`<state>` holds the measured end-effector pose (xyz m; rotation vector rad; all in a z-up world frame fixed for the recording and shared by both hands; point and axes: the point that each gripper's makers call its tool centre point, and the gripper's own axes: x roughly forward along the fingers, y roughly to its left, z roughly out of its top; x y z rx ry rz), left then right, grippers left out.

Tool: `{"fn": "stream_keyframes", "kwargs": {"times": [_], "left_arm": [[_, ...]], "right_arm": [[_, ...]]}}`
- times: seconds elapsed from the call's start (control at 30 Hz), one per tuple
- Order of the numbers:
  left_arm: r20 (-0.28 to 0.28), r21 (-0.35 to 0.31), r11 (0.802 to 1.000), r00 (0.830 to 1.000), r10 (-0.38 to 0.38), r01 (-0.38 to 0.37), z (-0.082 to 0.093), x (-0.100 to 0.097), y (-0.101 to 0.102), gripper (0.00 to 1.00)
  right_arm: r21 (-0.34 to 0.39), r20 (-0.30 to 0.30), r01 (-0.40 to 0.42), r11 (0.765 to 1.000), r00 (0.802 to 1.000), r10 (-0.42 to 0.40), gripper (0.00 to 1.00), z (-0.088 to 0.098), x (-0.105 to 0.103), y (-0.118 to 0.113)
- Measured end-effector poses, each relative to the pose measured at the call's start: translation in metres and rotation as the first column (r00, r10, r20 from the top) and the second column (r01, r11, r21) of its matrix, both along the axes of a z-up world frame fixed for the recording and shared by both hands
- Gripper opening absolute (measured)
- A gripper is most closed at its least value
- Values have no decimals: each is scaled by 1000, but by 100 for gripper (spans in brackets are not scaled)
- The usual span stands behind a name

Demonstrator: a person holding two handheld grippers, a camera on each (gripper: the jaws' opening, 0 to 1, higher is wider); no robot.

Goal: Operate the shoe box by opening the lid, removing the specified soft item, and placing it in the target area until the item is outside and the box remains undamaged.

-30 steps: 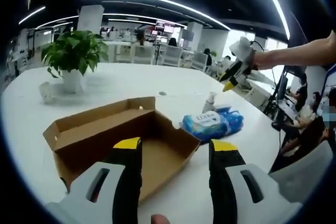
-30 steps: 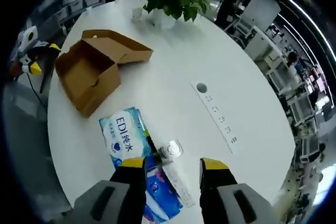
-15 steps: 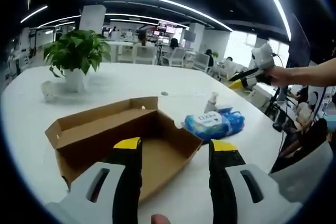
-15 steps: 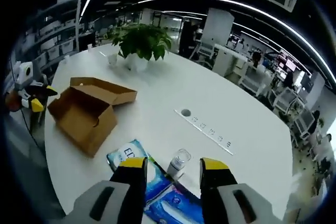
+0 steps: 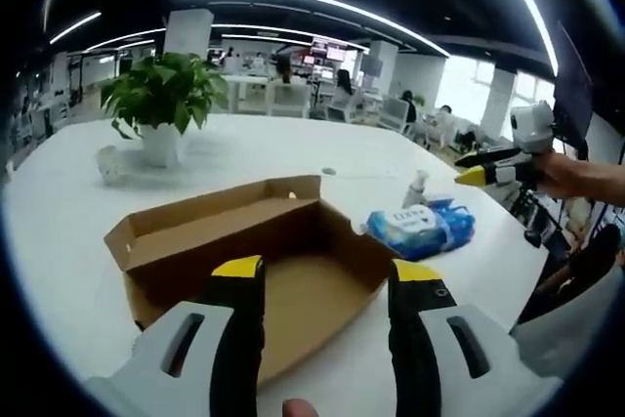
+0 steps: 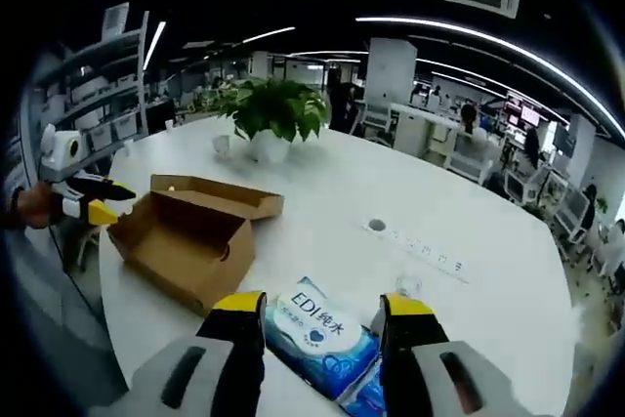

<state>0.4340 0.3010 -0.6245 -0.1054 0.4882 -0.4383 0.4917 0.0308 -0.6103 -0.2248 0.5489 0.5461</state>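
Plant (image 5: 164, 95) beyond open box (image 5: 256, 251)

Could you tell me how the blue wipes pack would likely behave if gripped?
The wipes pack looks like a soft plastic pouch, so it would probably squash and sag. Its glossy film may be slippery. Lying flat on the table, it seems unlikely to roll.

Right hand-held gripper (image 6: 321, 305) with jaws apart and nothing between them, blue wipes pack (image 6: 320, 331) just beyond its tips on the white bench (image 6: 322, 192), open cardboard shoe box (image 6: 187, 233) at left, left hand-held gripper (image 6: 88, 200) beside the box, potted plant (image 6: 273, 116) behind
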Motion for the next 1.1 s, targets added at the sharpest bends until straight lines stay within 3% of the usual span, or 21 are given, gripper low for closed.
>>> {"fn": "stream_keyframes", "kwargs": {"times": [0.1, 0.5, 0.63, 0.73, 1.1], "left_arm": [[4, 13, 1000, 1000, 23, -23, 0, 1, 6, 49], [5, 73, 995, 997, 71, -71, -6, 2, 21, 48], [12, 88, 992, 995, 95, -95, -6, 3, 26, 48], [11, 103, 989, 995, 104, -105, -8, 4, 29, 48], [3, 122, 978, 985, 170, -169, -13, 6, 52, 48]], "right_arm": [[59, 6, -2, 998, 1000, 2, 47, 1, -5, 9], [158, 44, 20, 987, 999, -28, 48, -8, -28, 30], [139, 26, 11, 990, 1000, -14, 48, -22, -43, 38], [176, 8, 24, 984, 1000, -26, 49, -31, -53, 43], [203, -19, 32, 979, 999, -29, 49, -46, -77, 54]]}}
